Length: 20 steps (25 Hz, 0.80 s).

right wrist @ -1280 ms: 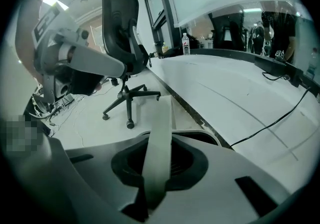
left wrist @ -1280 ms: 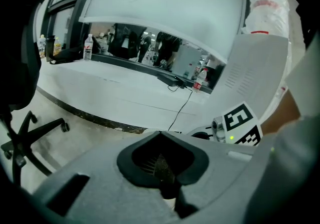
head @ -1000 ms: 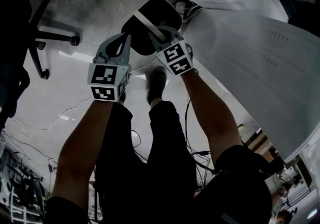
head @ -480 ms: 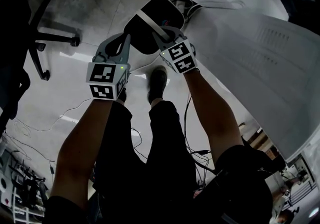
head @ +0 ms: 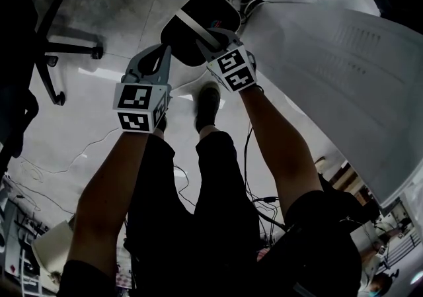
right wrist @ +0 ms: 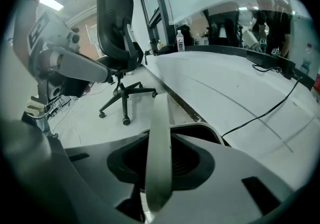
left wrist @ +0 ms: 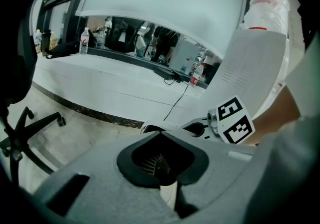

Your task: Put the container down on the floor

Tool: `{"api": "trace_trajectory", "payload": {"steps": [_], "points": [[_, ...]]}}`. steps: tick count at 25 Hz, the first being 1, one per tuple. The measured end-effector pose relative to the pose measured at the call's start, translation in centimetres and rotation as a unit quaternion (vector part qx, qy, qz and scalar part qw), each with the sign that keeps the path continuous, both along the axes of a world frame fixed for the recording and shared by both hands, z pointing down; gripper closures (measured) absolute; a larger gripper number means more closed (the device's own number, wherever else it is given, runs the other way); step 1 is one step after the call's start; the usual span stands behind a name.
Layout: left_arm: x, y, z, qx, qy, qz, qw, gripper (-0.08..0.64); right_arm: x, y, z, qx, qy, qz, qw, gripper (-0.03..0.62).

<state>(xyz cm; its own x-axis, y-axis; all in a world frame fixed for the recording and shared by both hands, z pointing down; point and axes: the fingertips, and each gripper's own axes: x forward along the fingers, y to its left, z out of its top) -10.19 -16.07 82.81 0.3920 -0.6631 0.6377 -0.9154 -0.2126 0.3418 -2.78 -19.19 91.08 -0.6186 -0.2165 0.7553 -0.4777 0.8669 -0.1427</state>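
Container (head: pixel 210 14) is sitting on the floor (head: pixel 112 18), about 12 o'clock from my operator's shoe (head: pixel 208 107). The right gripper (head: pixel 217 43) has just been opening its jaws. They're loose around the white handle (right wrist: pixel 159 138), not pinching it. The left gripper (head: pixel 165 51), at the container's 8 o'clock, looks closed on nothing.

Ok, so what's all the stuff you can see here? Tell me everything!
container: one, black with white handle, low beside the desk
desk: one, white, right side
office chair: one, black, left on the floor
bottles: at least two, clear, on the desk
cables: several, black, on desk and floor
shoe: one, dark, below the container
left gripper: one, grey, at the container's left edge
right gripper: one, grey, jaws have just been opening, handle between them
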Motion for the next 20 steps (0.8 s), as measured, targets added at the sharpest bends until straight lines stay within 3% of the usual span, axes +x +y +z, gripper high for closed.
{"api": "trace_trajectory", "payload": {"steps": [20], "points": [[-0.3, 1.4, -1.0, -0.008, 0.0, 0.002, 1.0, 0.549, 2.3, 0.6, -0.6, 0.002, 0.028, 0.015, 1.0, 0.5]]}}
